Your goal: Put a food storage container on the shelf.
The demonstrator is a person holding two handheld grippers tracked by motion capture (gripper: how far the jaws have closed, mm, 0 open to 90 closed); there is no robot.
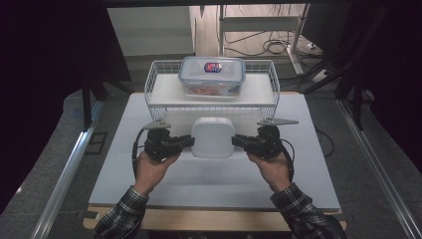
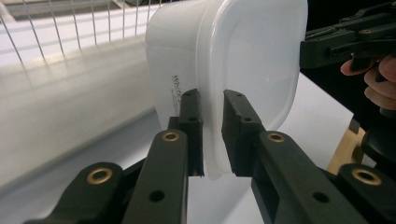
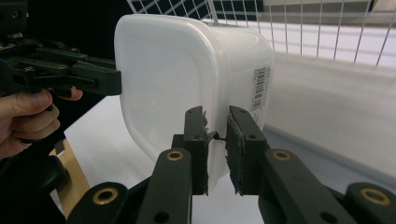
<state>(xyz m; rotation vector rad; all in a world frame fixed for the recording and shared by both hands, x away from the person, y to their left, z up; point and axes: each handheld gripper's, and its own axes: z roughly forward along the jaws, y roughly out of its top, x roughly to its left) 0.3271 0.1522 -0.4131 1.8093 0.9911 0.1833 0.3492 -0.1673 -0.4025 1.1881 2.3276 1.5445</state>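
1. White lidded container (image 1: 213, 137): opaque plastic, square with rounded corners, lid on. Held off the white worktop (image 1: 149, 184) between the two grippers, over the worktop's middle and nearer its far edge than its near edge, just in front of the wire rack. A printed line of text runs along one side wall in the left gripper view (image 2: 176, 86); a barcode label sits on the opposite wall in the right gripper view (image 3: 260, 88).

2. Left gripper (image 1: 188, 142): black, held in the person's left hand (image 1: 153, 167). Jaws closed on the container's left rim, pads pressed against the lid edge from both sides in the left gripper view (image 2: 212, 133).

3. Right gripper (image 1: 236, 141): black, held in the person's right hand (image 1: 272, 167). Jaws clamped on the container's right rim; the right gripper view (image 3: 216, 140) has the rim pinched between the pads.

4. Wire rack (image 1: 159, 74): white, with a low railing, standing along the worktop's far edge and spanning most of the middle of that edge.

5. Clear food box (image 1: 212, 75): transparent, blue-trimmed clip lid with a label on top, red contents inside. Rests on the rack's shelf, centred, well apart from the white container.

6. Sleeves (image 1: 122, 211): plaid, entering over the worktop's near edge at both sides.
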